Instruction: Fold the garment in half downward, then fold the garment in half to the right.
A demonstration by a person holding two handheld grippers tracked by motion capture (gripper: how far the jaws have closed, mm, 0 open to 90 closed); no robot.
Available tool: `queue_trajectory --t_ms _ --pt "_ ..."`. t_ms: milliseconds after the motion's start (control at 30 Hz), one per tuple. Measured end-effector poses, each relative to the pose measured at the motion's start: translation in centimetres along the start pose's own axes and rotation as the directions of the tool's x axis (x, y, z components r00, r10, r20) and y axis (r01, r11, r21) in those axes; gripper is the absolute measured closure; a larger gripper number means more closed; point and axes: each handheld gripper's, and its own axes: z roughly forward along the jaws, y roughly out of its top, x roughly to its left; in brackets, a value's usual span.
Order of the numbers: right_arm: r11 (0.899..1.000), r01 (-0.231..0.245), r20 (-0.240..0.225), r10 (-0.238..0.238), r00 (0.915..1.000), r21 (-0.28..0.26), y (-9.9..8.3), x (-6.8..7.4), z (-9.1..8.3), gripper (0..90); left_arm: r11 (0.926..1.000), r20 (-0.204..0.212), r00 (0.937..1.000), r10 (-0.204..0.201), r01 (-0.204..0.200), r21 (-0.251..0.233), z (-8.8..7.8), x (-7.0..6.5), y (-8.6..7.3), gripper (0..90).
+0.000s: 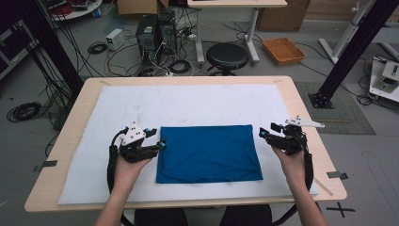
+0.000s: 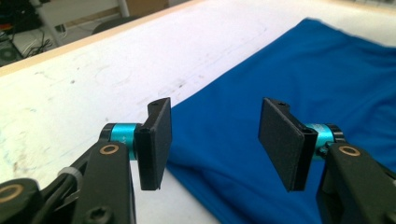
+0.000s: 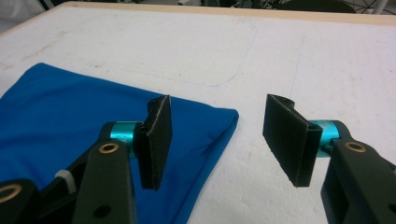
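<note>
High view: folded blue cloth (image 1: 209, 154) lies flat between left gripper (image 1: 161, 143) and right gripper (image 1: 261, 133); both spread, empty.

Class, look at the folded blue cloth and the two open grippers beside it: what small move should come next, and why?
Probably lower both grippers onto the cloth's side edges and close. The blue cloth lies flat, folded to a rectangle, while the left gripper and right gripper sit open at its ends, holding nothing.

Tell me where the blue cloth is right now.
In the high view the folded blue cloth lies flat on the white mat, toward the table's near edge, between the open left gripper and right gripper.
</note>
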Motion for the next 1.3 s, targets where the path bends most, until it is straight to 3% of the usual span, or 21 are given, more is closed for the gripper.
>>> queue_trajectory --t_ms 67,167,333,533,733,1067,1300 --pt "1.000 -0.013 0.002 0.013 0.9999 -0.008 0.0 -0.2 0.0 42.2 0.9993 0.003 0.9993 -0.036 0.036 0.009 -0.3 0.1 0.2 42.7" --pt "0.999 -0.034 0.001 0.034 0.9994 -0.020 -0.4 -0.7 -0.3 42.3 0.9984 -0.017 0.9983 -0.055 0.055 0.013 -0.6 0.2 0.4 38.0" --pt "0.999 -0.039 0.006 0.039 0.9992 -0.029 -0.7 -1.2 -0.9 42.9 0.9922 0.022 0.9925 -0.120 0.119 0.036 -0.5 0.6 0.4 31.6" --pt "0.999 -0.032 0.009 0.033 0.9994 -0.039 -0.8 -1.3 -1.3 42.8 0.9918 0.023 0.9918 -0.126 0.125 0.028 -0.4 0.7 0.7 30.1" --pt "0.998 -0.033 0.013 0.034 0.9994 -0.047 -0.8 -1.4 -1.5 42.7 0.9955 0.013 0.9964 -0.084 0.083 0.046 -0.4 0.1 0.9 30.0" --pt "0.998 -0.033 0.014 0.034 0.9993 -0.049 -0.8 -1.4 -1.4 42.7 0.9908 -0.012 0.9926 -0.121 0.121 0.060 -1.4 0.0 0.5 34.7" --pt "0.999 -0.013 -0.002 0.013 0.9999 -0.042 -0.8 -0.5 -0.7 42.8 0.9811 -0.037 0.9869 -0.157 0.160 0.108 -3.0 -1.5 -1.1 43.1"
